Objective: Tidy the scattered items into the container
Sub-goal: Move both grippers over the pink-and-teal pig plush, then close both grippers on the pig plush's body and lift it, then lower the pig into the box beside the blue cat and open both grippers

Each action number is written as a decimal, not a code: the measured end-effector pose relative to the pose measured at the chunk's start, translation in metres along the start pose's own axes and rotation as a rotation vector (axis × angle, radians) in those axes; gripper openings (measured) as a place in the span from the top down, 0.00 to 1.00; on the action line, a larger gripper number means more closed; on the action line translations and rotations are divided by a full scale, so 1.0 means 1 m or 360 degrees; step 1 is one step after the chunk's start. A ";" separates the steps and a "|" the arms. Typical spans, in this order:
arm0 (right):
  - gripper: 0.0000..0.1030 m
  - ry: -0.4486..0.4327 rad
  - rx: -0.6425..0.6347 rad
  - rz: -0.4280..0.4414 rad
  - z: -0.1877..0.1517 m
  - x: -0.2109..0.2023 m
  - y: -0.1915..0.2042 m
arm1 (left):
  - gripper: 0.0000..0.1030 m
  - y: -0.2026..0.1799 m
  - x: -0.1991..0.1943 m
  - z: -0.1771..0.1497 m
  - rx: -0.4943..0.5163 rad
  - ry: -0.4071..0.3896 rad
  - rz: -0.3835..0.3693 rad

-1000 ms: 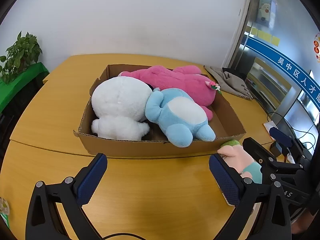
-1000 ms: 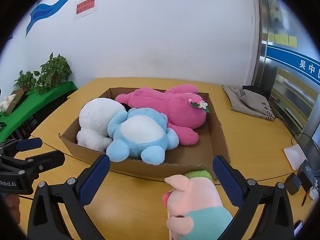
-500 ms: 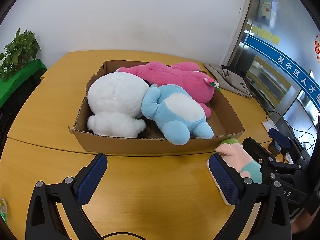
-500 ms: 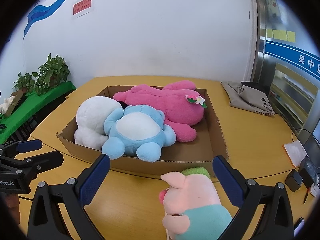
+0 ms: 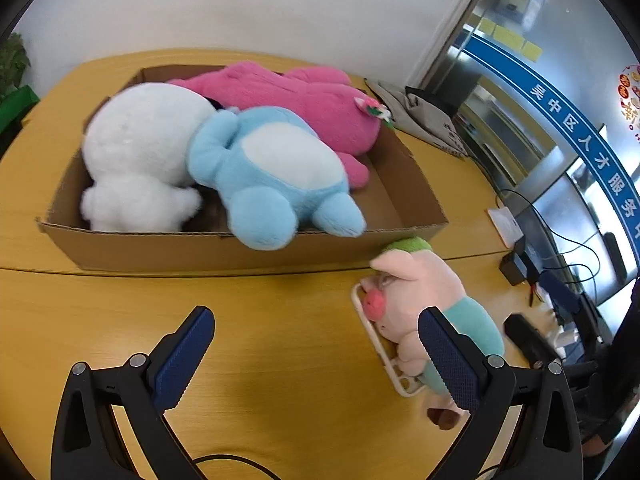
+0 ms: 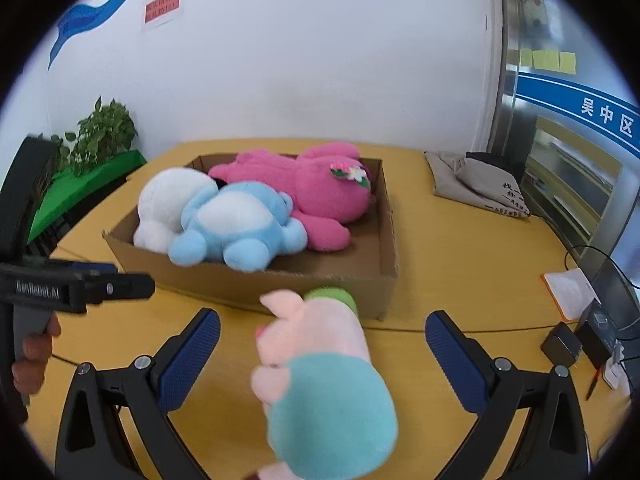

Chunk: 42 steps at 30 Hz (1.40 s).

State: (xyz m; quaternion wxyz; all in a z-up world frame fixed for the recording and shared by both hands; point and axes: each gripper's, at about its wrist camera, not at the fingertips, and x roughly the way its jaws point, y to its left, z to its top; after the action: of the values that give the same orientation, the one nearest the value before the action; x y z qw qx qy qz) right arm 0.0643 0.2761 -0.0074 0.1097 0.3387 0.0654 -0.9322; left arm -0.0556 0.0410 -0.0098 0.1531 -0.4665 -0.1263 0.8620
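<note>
Left wrist view — we record the left gripper released, jaws wide apart over the bare desk. Ahead stands the cardboard box, holding a white plush, a blue plush and a pink plush. The pig plush lies on the desk just outside the box's near right corner, partly over a white frame.

Right wrist view — we list the right gripper released, fingers spread either side of the pig plush, apart from it. The box sits just beyond. At left we note the left gripper from the side, a hand on its handle. A grey bag rests on the desk's far right.
</note>
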 end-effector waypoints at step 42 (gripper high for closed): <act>0.26 -0.0040 0.0436 0.0423 0.059 0.174 -0.048 | 0.27 -0.062 0.134 0.200 0.0370 0.0125 -0.0052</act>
State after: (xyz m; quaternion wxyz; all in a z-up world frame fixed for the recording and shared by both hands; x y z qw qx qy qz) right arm -0.1139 0.2828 -0.0723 0.1855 0.3446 -0.1090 -0.9138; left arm -0.2843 0.1340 0.0165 0.2251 -0.4768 -0.0270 0.8493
